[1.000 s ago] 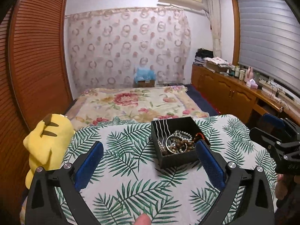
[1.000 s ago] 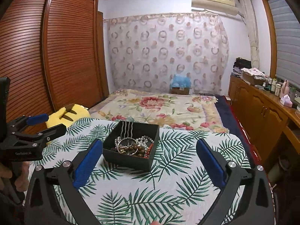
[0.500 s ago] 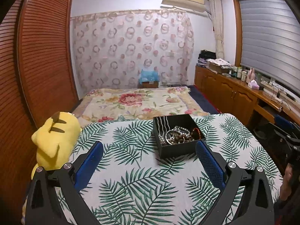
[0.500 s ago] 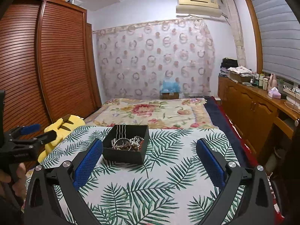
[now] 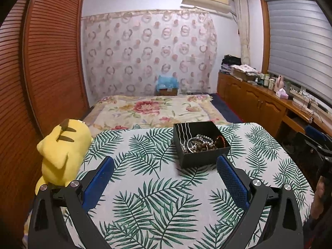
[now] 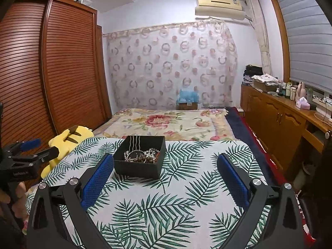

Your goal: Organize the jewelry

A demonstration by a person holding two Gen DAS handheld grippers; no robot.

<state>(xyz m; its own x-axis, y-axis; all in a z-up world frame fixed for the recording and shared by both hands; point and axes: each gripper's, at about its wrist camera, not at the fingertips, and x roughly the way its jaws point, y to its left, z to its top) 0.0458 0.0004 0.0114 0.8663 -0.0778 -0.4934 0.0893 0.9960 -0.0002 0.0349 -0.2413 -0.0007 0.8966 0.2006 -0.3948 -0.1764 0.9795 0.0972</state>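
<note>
A black open box (image 5: pixel 200 143) stands on the leaf-print tablecloth (image 5: pixel 145 182); it also shows in the right wrist view (image 6: pixel 141 157). It holds a tangle of pearl strings, brown bead bracelets and a silver bangle (image 5: pixel 200 144). My left gripper (image 5: pixel 166 170) is open and empty, held back from the box, which sits ahead and to its right. My right gripper (image 6: pixel 166 170) is open and empty, with the box ahead and to its left. Each gripper shows at the edge of the other's view.
A yellow plush toy (image 5: pixel 62 151) lies at the table's left edge. Beyond the table is a bed with a floral cover (image 5: pixel 153 110). A wooden wardrobe (image 6: pixel 51 72) stands on the left and a wooden cabinet (image 6: pixel 280 118) on the right.
Both grippers have pulled back and risen from the box, which now looks smaller and farther away. Both stay open and empty.
</note>
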